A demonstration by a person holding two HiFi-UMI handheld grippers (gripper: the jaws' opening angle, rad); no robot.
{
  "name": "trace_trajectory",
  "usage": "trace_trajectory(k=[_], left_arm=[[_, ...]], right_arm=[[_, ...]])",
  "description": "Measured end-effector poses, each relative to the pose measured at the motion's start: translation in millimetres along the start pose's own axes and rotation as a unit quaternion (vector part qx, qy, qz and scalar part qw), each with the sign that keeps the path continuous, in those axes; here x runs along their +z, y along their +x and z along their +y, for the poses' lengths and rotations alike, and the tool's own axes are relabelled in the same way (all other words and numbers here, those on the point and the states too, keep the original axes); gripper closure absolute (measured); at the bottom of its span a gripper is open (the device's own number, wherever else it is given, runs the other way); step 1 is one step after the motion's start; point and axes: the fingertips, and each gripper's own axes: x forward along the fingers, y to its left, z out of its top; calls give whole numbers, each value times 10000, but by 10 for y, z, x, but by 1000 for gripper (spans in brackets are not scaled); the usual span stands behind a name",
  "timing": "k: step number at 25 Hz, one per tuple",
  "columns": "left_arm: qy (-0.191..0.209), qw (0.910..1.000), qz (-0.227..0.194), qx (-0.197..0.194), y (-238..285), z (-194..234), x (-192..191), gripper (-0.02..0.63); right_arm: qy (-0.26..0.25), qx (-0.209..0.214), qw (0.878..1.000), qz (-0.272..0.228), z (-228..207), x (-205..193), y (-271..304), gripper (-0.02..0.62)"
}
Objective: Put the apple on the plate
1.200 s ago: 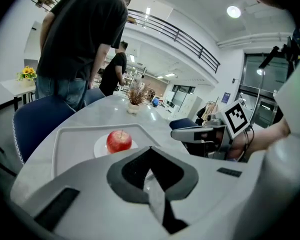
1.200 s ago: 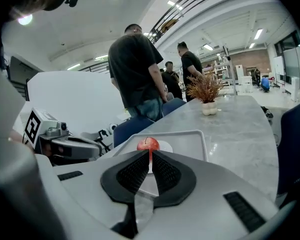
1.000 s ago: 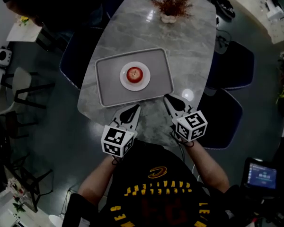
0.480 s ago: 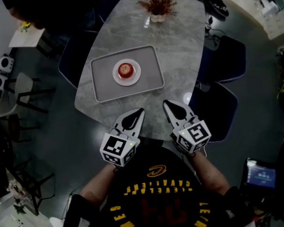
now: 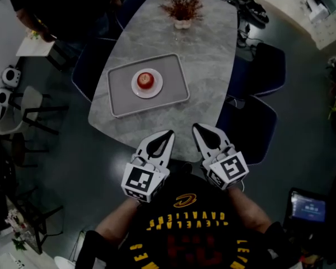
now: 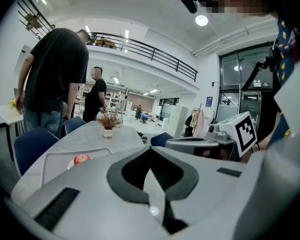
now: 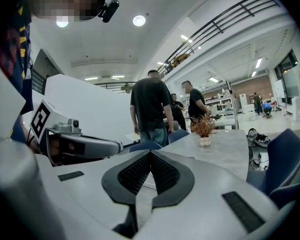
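A red apple (image 5: 145,80) rests on a small white plate (image 5: 154,89), which lies in the middle of a grey tray (image 5: 119,89) on the marble table. In the left gripper view the apple (image 6: 81,159) shows small at the lower left on that tray (image 6: 55,160). Both grippers hang side by side over the table's near end, close to my chest and well short of the tray. My left gripper (image 5: 169,133) is shut with nothing in it. The right gripper (image 5: 195,127) has its tips together too and holds nothing.
A potted dried plant (image 5: 182,7) stands at the table's far end. Dark blue chairs (image 5: 271,69) line both long sides. A person in a dark shirt (image 6: 55,79) stands at the table's far left; another stands behind. Stools and a small side table (image 5: 32,43) are at the left.
Both grippers have drawn back toward my body and risen, and the table with the tray now looks smaller and farther off. Apple, plate and tray lie as before.
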Motion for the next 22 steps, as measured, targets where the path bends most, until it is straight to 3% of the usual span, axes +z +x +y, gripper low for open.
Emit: trace_trajectory(k=[7,13,22], left_arm=[[186,9996,-186,-39,-55,-251,151,604],[417,9984,-386,-50,-73,-447,232,604],[502,9981,-344,-72,-52,-588,224,604]], right_arm=[[-427,92,9986,-284,87,225,-203,589],[-541,88,9978,-376,87,292,-382,589],[-468,178,9979,-402,86,260,-511,588]])
